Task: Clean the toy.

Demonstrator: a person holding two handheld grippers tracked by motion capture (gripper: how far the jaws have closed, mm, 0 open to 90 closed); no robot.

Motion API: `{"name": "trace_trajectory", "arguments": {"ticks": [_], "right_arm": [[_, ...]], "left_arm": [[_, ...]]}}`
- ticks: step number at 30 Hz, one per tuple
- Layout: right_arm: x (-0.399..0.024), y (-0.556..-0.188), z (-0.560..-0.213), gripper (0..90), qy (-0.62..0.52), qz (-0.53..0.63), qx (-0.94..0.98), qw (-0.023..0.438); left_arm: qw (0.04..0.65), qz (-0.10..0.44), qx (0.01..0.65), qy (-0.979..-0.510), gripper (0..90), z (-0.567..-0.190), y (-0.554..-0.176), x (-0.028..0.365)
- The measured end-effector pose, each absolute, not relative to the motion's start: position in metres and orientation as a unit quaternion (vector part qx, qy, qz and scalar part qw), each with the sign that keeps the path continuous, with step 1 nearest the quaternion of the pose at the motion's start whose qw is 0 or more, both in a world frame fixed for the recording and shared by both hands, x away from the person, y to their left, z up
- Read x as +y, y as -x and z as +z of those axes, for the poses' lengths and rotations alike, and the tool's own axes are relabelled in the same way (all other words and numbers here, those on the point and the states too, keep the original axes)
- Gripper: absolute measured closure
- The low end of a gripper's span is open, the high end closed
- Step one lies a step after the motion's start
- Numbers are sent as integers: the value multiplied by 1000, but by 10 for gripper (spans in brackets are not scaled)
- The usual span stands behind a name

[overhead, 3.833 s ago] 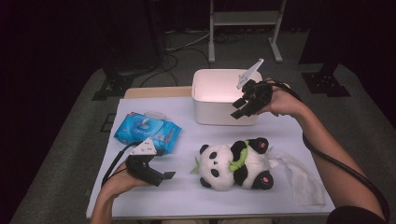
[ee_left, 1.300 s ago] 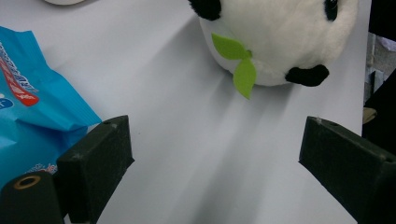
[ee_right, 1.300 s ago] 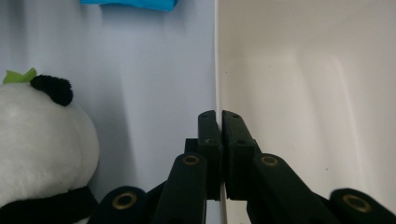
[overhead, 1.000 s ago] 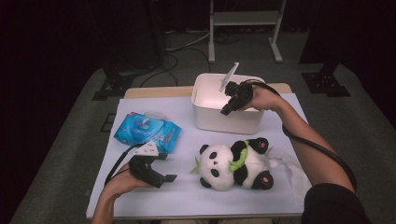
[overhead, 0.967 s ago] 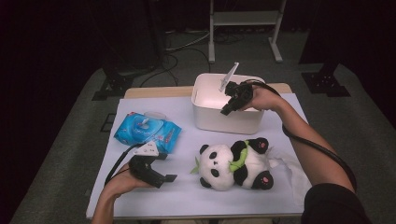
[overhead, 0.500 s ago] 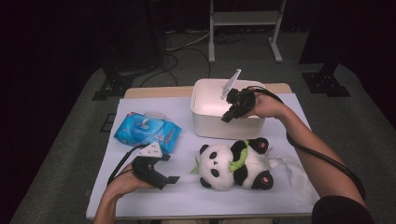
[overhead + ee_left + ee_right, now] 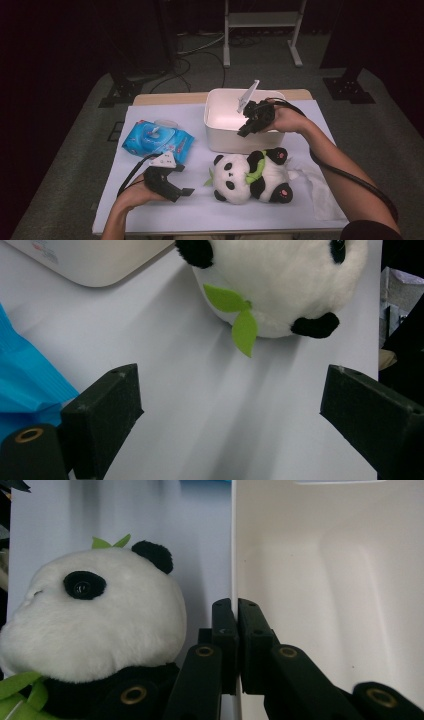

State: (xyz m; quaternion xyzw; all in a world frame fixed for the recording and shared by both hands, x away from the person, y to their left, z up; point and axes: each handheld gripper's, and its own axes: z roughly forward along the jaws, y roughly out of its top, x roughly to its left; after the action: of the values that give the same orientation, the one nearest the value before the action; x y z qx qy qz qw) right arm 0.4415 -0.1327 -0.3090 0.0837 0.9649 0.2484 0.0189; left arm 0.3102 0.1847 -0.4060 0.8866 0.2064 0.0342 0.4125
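Note:
A white plastic bin stands at the back middle of the table. My right gripper reaches over its near wall, and in the right gripper view the two black jaws are pressed together on that thin wall. A plush panda with green leaves lies just in front of the bin, also close in the right gripper view. My left gripper rests on the table left of the panda, jaws wide apart with bare tabletop between them and the panda's head beyond.
A blue pack of wipes lies at the left, behind the left hand, its corner beside the left jaw. A crumpled white tissue lies right of the panda. Cables trail from both grippers. The table's near edge is close to the left hand.
The right hand has drawn toward the person, still clamped on the bin's near wall, and the bin has slid a little closer to the panda. The left gripper has stayed put.

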Motion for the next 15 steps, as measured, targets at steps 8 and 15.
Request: {"name": "trace_trajectory", "arguments": {"ticks": [8,15], "right_arm": [[-130,-435,-308,871,-83,245,966,15],[-130,-429,-308,872,-71,243,967,11]], "left_arm": [[412,36,204,-887,88,-405,-308,186],[413,37,203,-887,88,-405,-307,185]]}}
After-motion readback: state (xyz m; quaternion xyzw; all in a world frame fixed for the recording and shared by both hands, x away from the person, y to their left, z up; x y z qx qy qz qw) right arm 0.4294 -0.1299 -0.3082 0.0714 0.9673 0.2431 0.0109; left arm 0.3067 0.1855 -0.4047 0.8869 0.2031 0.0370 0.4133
